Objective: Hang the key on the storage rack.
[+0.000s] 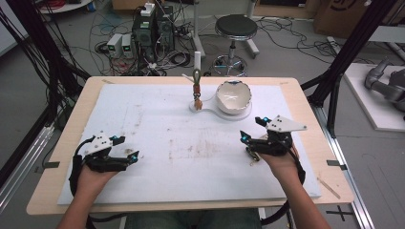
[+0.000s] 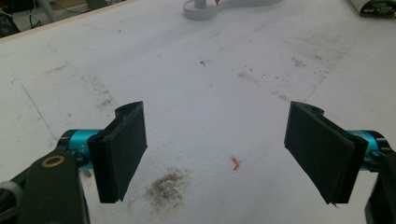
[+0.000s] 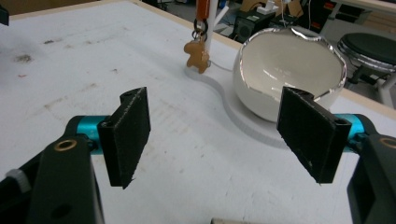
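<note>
Your left tool (image 1: pixel 125 147) sits at the near left of the bench (image 1: pixel 67 138), well apart from the white bowl (image 1: pixel 233 97); its jaws stand wide apart with nothing between them. Your right tool (image 1: pixel 252 129) is nearer the bowl, on its near right side, also spread wide and holding nothing.

The bowl stands on a flat white base (image 1: pixel 241 115) at the far middle of the bench. Just left of the bowl a small stand (image 1: pixel 196 78) rises from the same base, and a brown figure-shaped charm (image 3: pixel 197 55) hangs from it on a ring. In the right gripper view the top of the stand is cut off by the frame, and the bowl's right side is partly covered by the right jaw. In the left gripper view the base (image 2: pixel 205 10) is clipped at the top edge.

A white mat (image 1: pixel 157 129), smudged and stained, covers most of the bench. A dark smear (image 2: pixel 167 187) and a tiny orange scrap (image 2: pixel 236 163) lie between the left tool's jaws; what the scrap is cannot be made out.

Beyond the bowl, the floor holds a black stool (image 1: pixel 235 27), computer boxes (image 1: pixel 153 28) and tangled cables (image 1: pixel 114 47).
</note>
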`<state>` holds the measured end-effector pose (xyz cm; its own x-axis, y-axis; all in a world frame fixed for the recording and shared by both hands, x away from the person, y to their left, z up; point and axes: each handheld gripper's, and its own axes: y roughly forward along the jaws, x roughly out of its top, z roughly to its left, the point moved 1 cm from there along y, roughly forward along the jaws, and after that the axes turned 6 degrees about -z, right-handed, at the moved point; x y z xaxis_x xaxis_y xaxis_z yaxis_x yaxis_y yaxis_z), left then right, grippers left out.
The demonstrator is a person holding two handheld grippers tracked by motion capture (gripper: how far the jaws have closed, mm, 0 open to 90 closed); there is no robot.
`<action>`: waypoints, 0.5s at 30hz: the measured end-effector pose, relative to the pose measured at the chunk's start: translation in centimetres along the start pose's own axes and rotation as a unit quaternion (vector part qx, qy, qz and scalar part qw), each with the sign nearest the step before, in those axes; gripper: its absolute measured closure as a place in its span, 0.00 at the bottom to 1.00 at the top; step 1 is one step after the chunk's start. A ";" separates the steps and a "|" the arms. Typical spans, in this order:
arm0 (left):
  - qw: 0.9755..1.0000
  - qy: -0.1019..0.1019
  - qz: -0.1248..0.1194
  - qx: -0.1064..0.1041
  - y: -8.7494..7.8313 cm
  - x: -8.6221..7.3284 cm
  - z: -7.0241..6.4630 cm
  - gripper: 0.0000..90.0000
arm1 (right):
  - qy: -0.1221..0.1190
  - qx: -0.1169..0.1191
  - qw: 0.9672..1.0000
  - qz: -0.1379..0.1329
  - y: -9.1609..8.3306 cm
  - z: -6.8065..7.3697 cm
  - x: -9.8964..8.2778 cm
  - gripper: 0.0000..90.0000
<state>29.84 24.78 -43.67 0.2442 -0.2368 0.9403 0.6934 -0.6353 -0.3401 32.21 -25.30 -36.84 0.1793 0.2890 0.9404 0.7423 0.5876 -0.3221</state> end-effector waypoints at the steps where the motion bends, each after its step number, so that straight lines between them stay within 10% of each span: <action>1: 1.000 0.000 0.000 0.000 0.0 0.0 0.0 0.23 | 0.008 -0.002 1.000 -0.002 -0.3 0.0 -0.8 0.28; 15: 1.000 0.002 -0.001 -0.006 0.4 0.0 0.1 0.23 | 0.035 -0.019 0.999 -0.018 -3.2 -0.3 -5.4 0.23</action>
<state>30.20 24.57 -43.81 0.2399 -0.2391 0.9409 0.6852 -0.6448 -0.3386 29.06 -28.99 -40.88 0.1957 0.2130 0.9572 0.7732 0.5669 -0.2843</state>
